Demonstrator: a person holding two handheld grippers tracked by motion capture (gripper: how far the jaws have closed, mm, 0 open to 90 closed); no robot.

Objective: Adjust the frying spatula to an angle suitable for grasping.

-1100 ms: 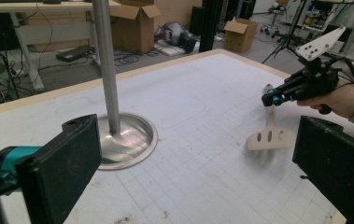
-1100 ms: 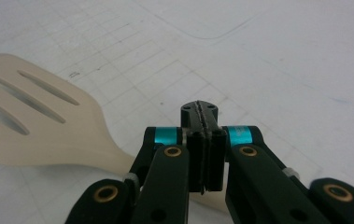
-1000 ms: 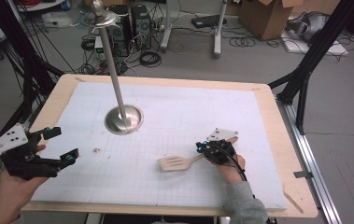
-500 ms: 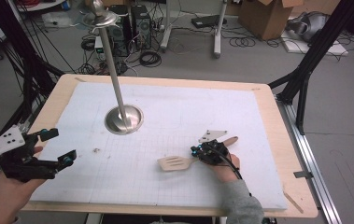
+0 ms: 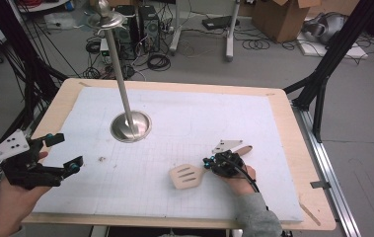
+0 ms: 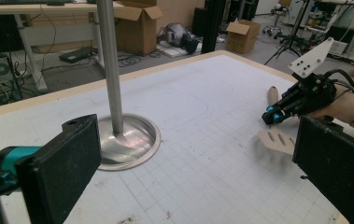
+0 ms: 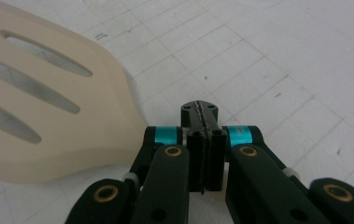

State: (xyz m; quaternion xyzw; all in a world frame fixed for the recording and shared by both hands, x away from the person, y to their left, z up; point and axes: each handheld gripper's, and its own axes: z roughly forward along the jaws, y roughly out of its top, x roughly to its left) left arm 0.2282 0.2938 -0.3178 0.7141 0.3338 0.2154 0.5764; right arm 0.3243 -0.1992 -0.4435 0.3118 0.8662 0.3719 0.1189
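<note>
Right gripper [image 7: 201, 122] fingers pressed together beside the wooden spatula [image 7: 48, 98] — left gripper [image 6: 193, 163] fingers spread wide.

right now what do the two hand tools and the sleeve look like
Both are black linkage frames with teal bands near the tongs: the left gripper and right gripper. Each carries a pale three-cornered plate with small holes. Brass-coloured pivot pins. A black cable trails over the grey sleeve.
</note>
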